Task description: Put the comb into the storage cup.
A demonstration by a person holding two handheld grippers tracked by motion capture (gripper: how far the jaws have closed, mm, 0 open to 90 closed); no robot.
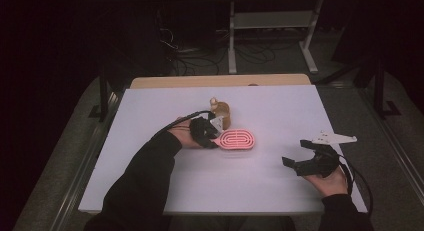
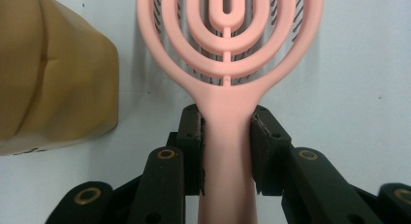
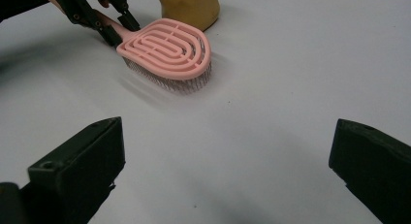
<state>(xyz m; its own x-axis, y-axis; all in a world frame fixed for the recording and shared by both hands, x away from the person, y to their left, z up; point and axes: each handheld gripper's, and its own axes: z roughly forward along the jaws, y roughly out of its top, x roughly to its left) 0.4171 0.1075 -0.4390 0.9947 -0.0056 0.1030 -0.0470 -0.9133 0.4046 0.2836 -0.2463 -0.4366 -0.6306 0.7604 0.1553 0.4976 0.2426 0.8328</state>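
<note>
Grasp step is in hand. Left gripper [image 2: 227, 146] has its fingers [image 2: 190, 136] pinching the neck of the pink hairbrush [image 2: 228, 44], one pad on each side of the handle just below the oval head. The pads look seated flat against the plastic, no visible gap.

The brush lies bristles down on the white desk [image 1: 280, 111], roughly mid-desk, head pointing toward the person's right. From the right gripper view the bristles [image 3: 169, 81] meet the desk surface, so the brush looks not yet lifted.

A tan, lumpy object [image 2: 53, 73] sits just beside the brush head on the far side, near but apart from it. Can't tell what it is, maybe a soft toy or a pouch.

Right gripper [image 1: 305, 158] hovers well apart over bare desk on the person's right, fingers [image 3: 80, 168] spread wide with nothing between them. It looks idle and aimed at the brush.

My read of the next move: lift straight up to clear the bristles, keeping the head level. The grip is at the neck, so the head's weight may try to pivot the brush in the pads; it calls for firm squeeze. Keep clear of the tan object on the way up. If a handover is planned, the right gripper has to come in at the head.
</note>
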